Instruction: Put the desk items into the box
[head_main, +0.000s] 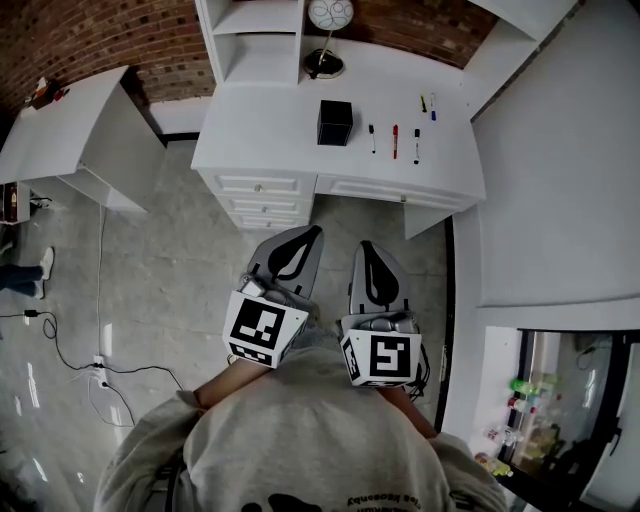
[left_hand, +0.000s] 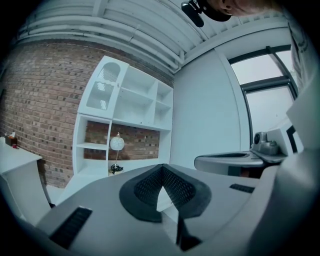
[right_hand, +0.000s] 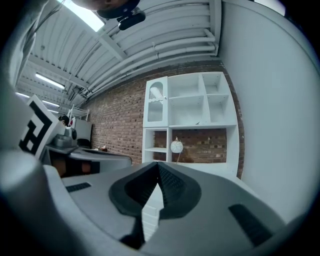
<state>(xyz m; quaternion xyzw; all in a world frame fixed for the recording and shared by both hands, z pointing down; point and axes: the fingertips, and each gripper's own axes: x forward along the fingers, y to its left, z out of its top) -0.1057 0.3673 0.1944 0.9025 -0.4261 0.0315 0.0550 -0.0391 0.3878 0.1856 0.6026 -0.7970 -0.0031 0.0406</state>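
Observation:
A black open-topped box (head_main: 335, 122) stands on the white desk (head_main: 260, 125). To its right lie a black pen (head_main: 372, 137), a red pen (head_main: 395, 141) and another black pen (head_main: 417, 146), with two short markers (head_main: 427, 103) behind them. My left gripper (head_main: 316, 231) and right gripper (head_main: 364, 245) are held side by side close to the person's body, over the floor in front of the desk and well short of it. Both are shut and hold nothing. The left gripper (left_hand: 161, 167) and right gripper (right_hand: 158, 165) point level toward the shelves.
A globe lamp (head_main: 328, 35) stands at the desk's back under a white shelf unit (right_hand: 190, 110). Drawers (head_main: 258, 195) fill the desk's left front. A second white table (head_main: 70, 120) is at far left, cables (head_main: 60, 350) lie on the floor, and a white wall (head_main: 560, 170) runs along the right.

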